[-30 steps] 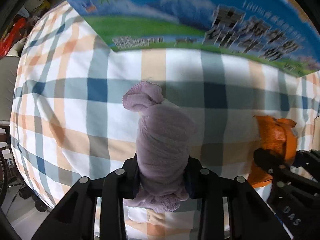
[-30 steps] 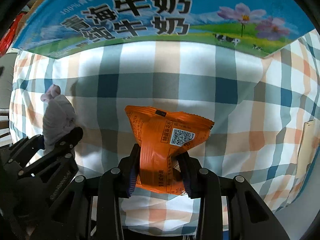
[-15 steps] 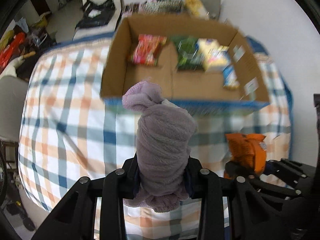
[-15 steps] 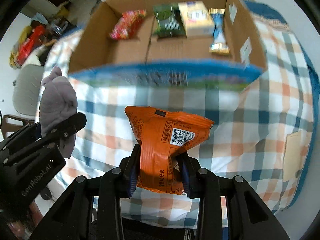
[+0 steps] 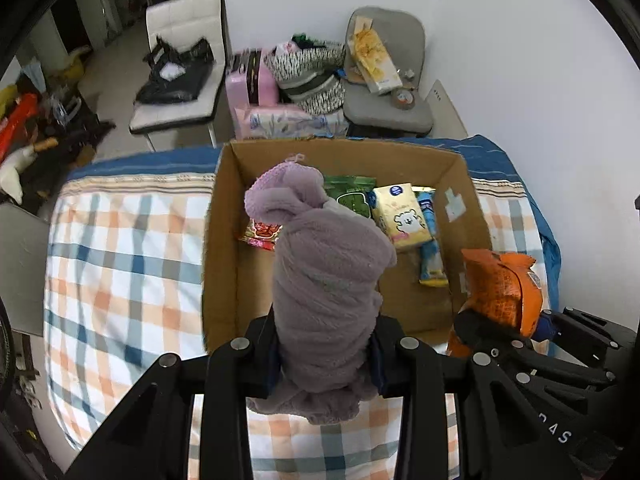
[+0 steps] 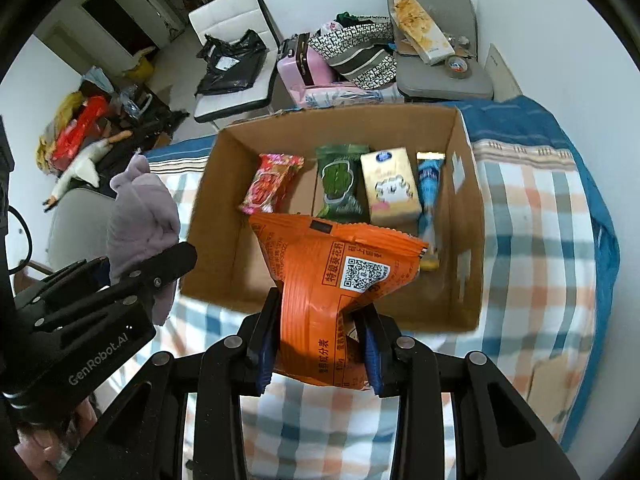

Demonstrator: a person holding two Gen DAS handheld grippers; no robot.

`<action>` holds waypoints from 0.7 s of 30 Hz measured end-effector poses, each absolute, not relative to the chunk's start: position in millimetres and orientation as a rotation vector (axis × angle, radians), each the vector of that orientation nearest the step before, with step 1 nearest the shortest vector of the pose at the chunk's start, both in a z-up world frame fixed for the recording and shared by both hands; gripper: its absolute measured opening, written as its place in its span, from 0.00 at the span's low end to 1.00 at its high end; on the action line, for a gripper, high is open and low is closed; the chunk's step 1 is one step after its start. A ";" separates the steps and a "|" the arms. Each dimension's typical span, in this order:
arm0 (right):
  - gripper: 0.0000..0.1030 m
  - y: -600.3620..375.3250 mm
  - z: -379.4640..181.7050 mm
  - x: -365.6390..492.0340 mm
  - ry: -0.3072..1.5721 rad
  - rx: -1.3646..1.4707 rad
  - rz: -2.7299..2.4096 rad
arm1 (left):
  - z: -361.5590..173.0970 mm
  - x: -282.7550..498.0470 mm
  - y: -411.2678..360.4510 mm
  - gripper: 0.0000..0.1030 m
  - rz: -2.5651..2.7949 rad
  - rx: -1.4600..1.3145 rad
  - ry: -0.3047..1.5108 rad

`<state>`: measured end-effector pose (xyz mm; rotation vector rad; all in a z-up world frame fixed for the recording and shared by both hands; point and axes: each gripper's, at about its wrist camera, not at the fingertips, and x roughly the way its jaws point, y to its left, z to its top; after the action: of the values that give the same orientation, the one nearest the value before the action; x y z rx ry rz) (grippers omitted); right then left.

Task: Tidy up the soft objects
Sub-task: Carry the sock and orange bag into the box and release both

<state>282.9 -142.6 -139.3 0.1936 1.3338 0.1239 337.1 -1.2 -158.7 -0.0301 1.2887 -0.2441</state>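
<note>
Both grippers have risen above the box: left gripper clamps the towel, right gripper clamps the orange packet.

From the left wrist we looked steeply down along the fingers onto an open brown cardboard box, close below, on a blue, orange and white checked cloth. From the right wrist we faced the same box and cloth from just to the right. Both views shared the box interior, the chairs beyond, and each other's black gripper at the frame edge.
</note>
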 end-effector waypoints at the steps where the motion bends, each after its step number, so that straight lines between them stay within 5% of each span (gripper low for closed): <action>1: 0.37 -142.0 -143.2 290.2 1.340 0.190 0.121 | -165.4 345.7 0.1 0.30 -0.238 -0.035 1.303; 21: 0.37 -136.8 -309.9 361.9 1.605 0.173 0.074 | -335.5 411.8 6.0 0.31 -0.233 -0.125 1.672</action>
<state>361.9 -136.8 -309.9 0.1728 1.6050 0.0740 411.8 6.0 -335.5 -0.1247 1.6717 -0.2333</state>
